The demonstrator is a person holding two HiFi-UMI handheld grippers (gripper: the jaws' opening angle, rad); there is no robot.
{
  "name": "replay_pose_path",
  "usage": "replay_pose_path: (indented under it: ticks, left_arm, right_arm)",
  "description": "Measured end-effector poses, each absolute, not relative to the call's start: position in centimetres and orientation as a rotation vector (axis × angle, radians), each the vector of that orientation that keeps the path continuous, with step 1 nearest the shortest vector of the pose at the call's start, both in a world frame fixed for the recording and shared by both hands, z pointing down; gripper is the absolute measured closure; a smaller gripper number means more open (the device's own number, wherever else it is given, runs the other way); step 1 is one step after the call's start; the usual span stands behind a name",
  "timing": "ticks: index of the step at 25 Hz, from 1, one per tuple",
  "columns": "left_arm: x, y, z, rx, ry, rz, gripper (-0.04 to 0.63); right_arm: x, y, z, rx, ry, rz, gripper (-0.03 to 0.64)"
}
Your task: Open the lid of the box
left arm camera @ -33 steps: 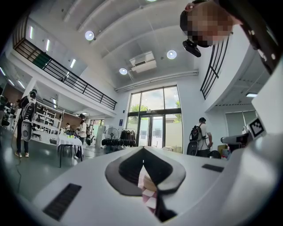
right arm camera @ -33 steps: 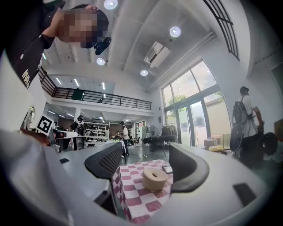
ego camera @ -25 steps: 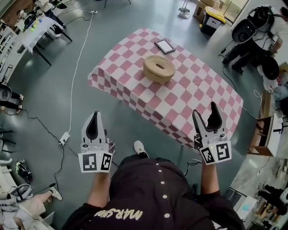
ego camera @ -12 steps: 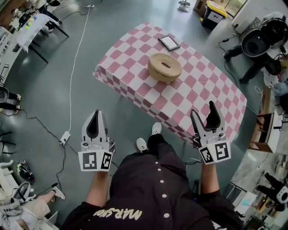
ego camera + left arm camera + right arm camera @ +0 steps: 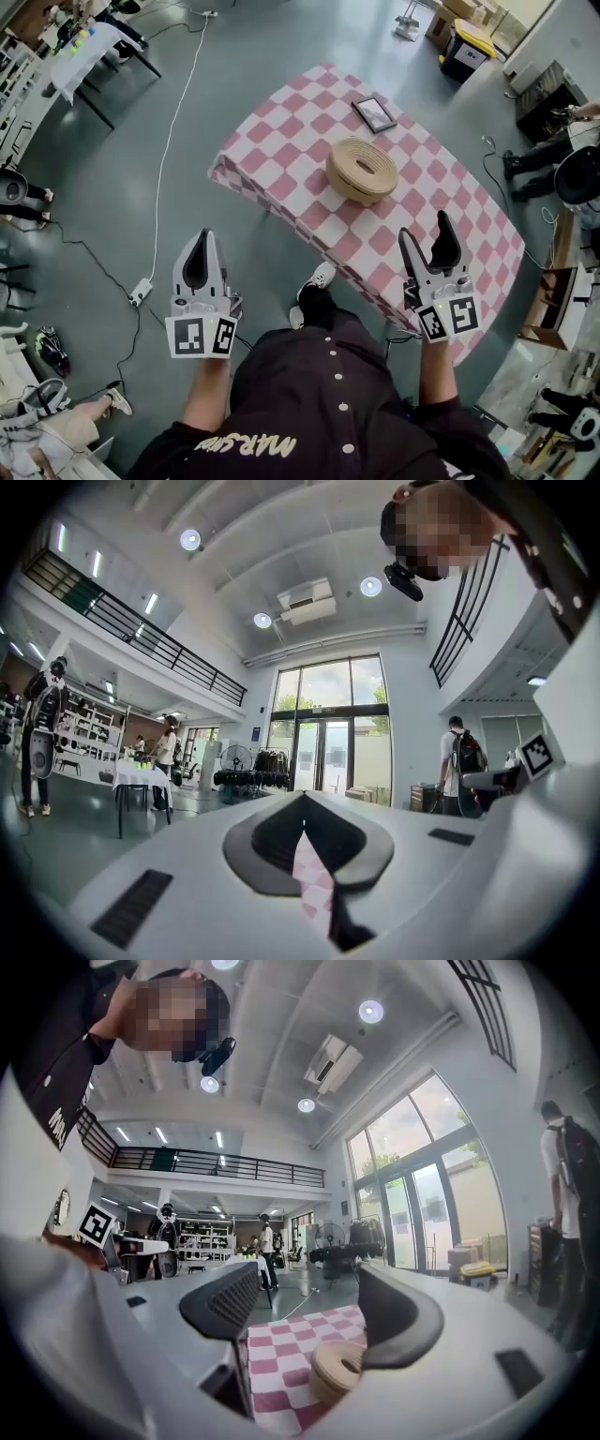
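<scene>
A round woven box (image 5: 361, 170) with its lid on sits in the middle of a table under a pink-and-white checked cloth (image 5: 281, 141). Both grippers hang in the air short of the table's near edge, well away from the box. My left gripper (image 5: 200, 240) is over the floor to the table's left, its jaws pressed together with nothing between them (image 5: 302, 803). My right gripper (image 5: 427, 230) stands open and empty near the table's near right corner. In the right gripper view (image 5: 309, 1288) the box (image 5: 339, 1370) shows between the jaws, far ahead on the cloth (image 5: 286, 1349).
A small dark-framed picture (image 5: 374, 113) lies on the cloth behind the box. A white cable and a power strip (image 5: 141, 290) run across the floor at left. A black-and-yellow bin (image 5: 466, 51) stands beyond the table. My shoe (image 5: 319, 276) is by the table's near edge.
The table and box have slid right and lower in the head view and look nearer. Both grippers keep their places in the view and their jaws have not moved.
</scene>
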State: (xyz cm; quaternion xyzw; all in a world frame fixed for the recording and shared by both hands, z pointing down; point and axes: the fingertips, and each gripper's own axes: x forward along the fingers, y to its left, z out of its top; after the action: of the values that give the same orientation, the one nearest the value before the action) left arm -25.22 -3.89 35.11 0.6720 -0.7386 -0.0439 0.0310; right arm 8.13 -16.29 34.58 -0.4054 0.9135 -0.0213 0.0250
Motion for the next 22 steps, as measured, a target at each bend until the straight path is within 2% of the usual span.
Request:
replay_pose_path:
  ticks: [14, 22]
  left_arm:
    - [-30.2, -12.5, 34.1, 2.03, -2.317, -0.126, 0.584]
    - [-30.5, -18.1, 34.5, 2.076, -2.289, -0.141, 0.584]
  right_arm:
    - [2.9, -25.8, 33.8, -1.203, 2.864, -0.07, 0.295]
    - [2.6, -30.2, 34.6, -1.243, 2.835, -0.065, 0.293]
